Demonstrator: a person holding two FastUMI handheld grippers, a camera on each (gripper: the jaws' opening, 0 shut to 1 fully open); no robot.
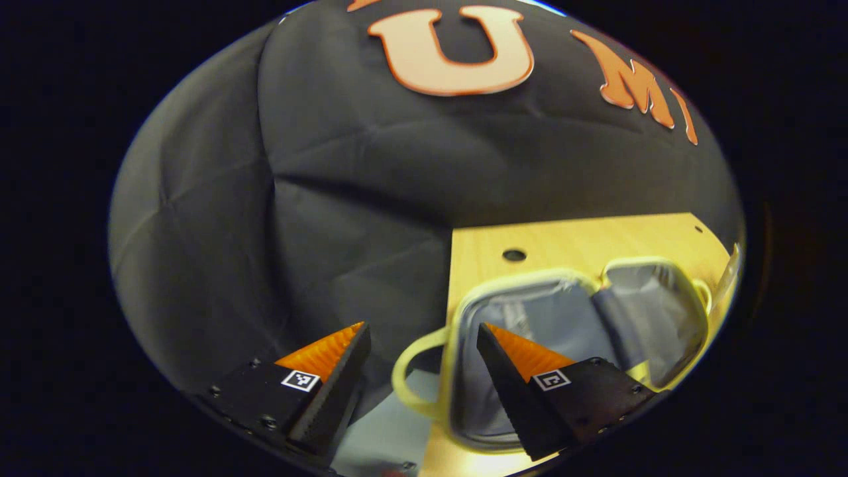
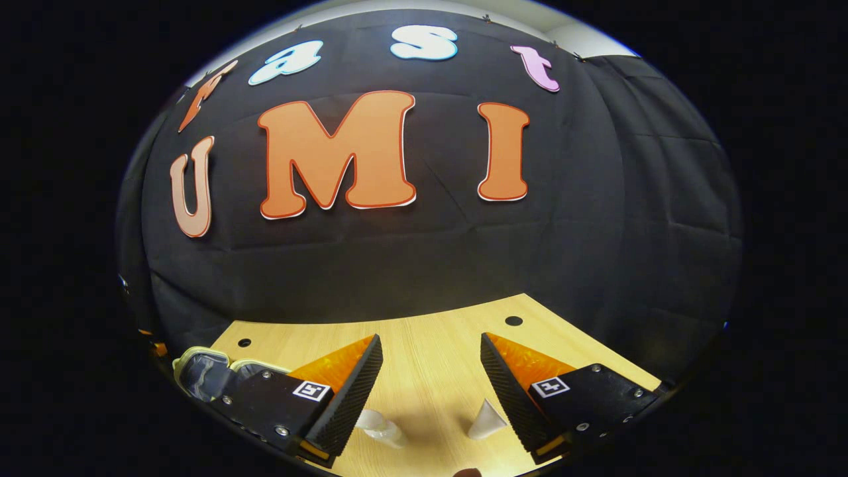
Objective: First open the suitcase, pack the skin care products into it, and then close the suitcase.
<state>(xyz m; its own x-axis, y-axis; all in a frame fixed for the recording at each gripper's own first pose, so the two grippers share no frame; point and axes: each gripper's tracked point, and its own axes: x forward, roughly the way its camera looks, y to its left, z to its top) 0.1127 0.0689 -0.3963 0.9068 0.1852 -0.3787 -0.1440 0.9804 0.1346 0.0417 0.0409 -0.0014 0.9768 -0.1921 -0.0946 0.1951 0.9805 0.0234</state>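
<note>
The small pale-yellow hard-shell suitcase (image 1: pixel 583 331) lies open on the light wooden table (image 1: pixel 563 242), both halves flat and side by side. Each half has a rounded, pale-yellow rim and a grey fabric lining; a grey fabric band runs along the hinge line between the two halves. A pale-yellow loop handle (image 1: pixel 414 377) projects from the near half, beyond the table's edge. In the left gripper view the suitcase occupies the lower right, behind the right-hand finger. In the right gripper view one corner of the suitcase (image 2: pixel 202 371) appears at the far left of the table, partly hidden by the left-hand finger.

The left gripper (image 1: pixel 424 341) has its fingers spread wide with nothing between them; it is positioned above the table's edge, near the handle.

The right gripper (image 2: pixel 430 351) also has its fingers spread wide and holds nothing. Below and between them, two small whitish skin care items stand on the table: a rounded bottle-like piece (image 2: pixel 381 427) and a cone-shaped piece (image 2: pixel 487 421). Their details are too small to resolve.

Each finger base carries a square black-and-white marker tag (image 1: pixel 300 380). No brand or label text is legible on the suitcase or the items.
</note>
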